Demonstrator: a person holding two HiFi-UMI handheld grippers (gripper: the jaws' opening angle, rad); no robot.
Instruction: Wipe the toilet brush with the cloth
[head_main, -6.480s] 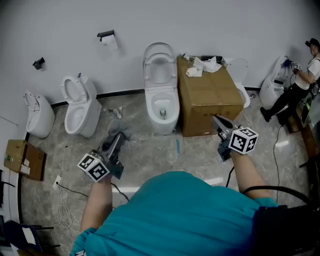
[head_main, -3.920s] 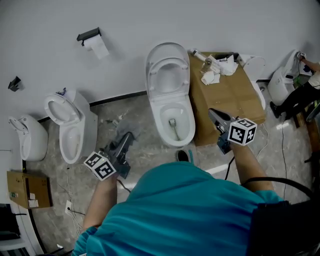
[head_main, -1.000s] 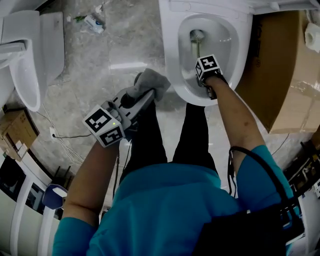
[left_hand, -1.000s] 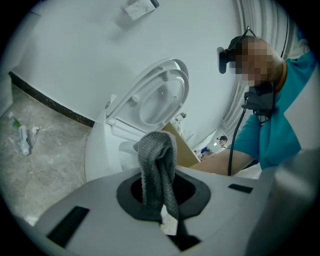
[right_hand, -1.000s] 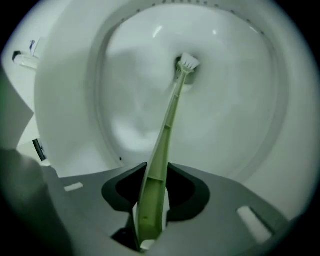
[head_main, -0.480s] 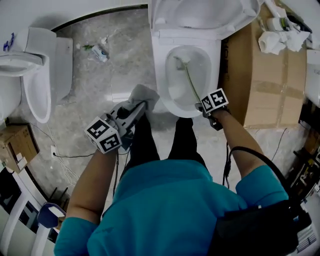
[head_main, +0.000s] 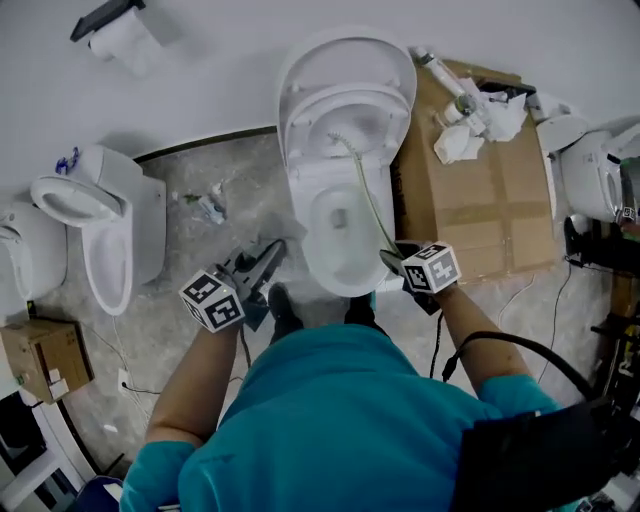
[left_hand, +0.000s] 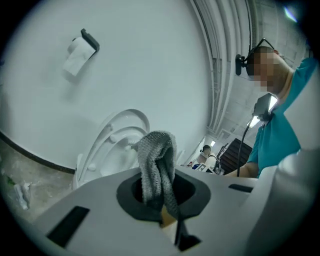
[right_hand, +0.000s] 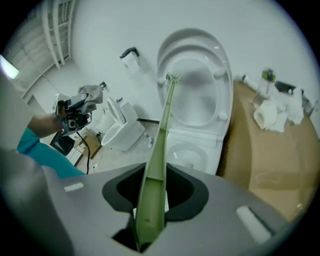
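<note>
Toilet brush, long, thin and green (right_hand: 163, 135), is now up out of the white toilet bowl (head_main: 305, 250). Your right gripper (head_main: 395, 262) has just been closing its jaws tighter on the handle. Your left gripper (head_main: 272, 252) pinches the grey knitted cloth (left_hand: 156, 165), so you can wipe next.

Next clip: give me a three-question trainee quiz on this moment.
1. True or false: the left tool holds the grey cloth.
2. The right tool grips: A) sponge B) toilet brush C) plunger?
3. Do cloth and brush touch?
Key: 1 true. 2 B; its jaws have just been closing on the handle. 3 No, they are apart.
</note>
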